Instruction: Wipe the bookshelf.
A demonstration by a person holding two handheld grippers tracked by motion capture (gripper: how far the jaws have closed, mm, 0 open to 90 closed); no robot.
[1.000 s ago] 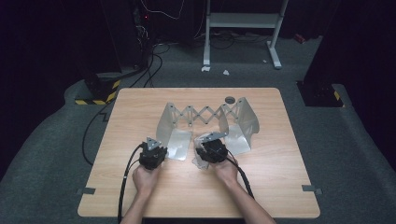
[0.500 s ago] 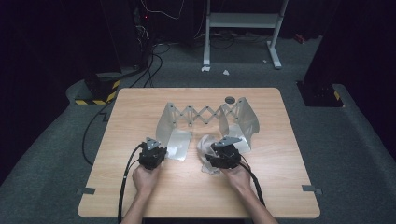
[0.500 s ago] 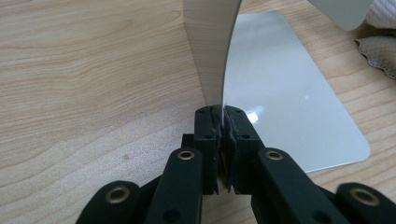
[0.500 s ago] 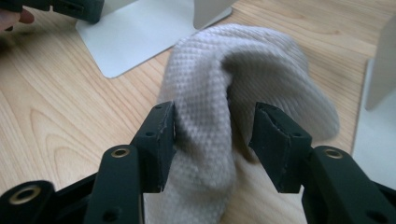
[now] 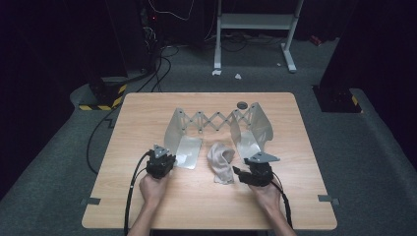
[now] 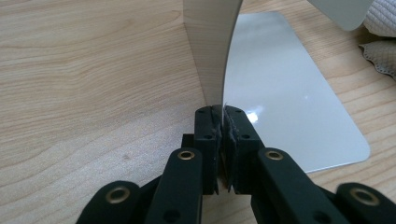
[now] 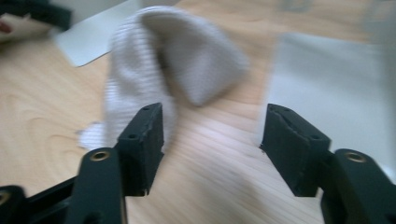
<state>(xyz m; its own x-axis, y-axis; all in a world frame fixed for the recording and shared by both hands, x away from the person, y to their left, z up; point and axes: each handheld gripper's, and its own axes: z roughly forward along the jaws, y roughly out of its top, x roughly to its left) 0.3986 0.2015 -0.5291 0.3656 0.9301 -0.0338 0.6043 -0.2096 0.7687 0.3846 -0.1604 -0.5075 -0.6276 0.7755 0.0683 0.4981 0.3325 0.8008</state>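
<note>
Wood table [image 5: 147,113] carries a folding board [image 5: 216,120]; left gripper [image 5: 160,164] is clamped on its thin stiff near-left panel edge, right gripper [image 5: 239,173], jaws just opened wide and empty, sits beside the soft, light sock [image 5: 220,160], best pinched at a bunched fold.

The right tongs [image 5: 239,172] slid rightward across the counter [image 5: 147,108], their jaws just opening off the beige cloth [image 5: 220,162], which dropped crumpled between the two metal plates.
</note>
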